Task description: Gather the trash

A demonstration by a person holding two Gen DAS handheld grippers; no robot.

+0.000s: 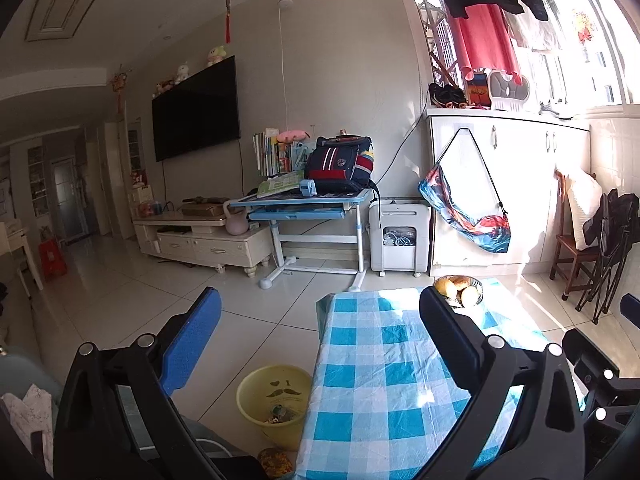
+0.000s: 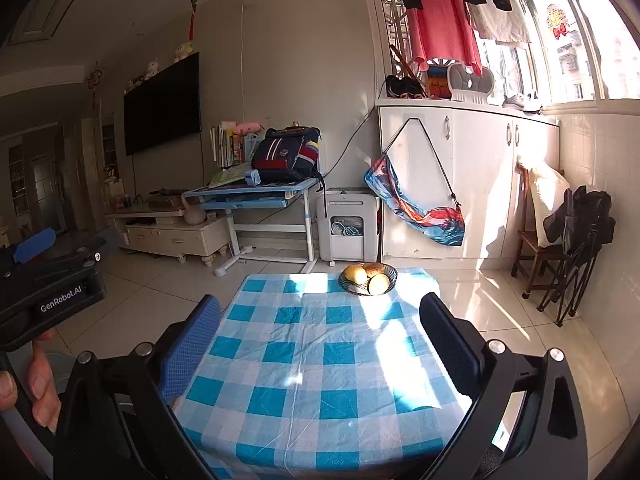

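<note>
We hold both the left gripper (image 1: 320, 320) and right gripper (image 2: 320, 320) spread and empty; reaching past the yellow bin (image 1: 274, 400) beside the checked table (image 1: 380, 380), we risk tipping it.

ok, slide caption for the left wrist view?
Open left gripper above blue-checked tablecloth; round yellow plastic bin holding scraps on the floor beside it.

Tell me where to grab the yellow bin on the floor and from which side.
Grip the yellow bin by its upper rim, coming from above on the side away from the table. It stands upright and open-topped beside the table's edge, so the rim is exposed; its round wall looks too wide for the jaws.
</note>
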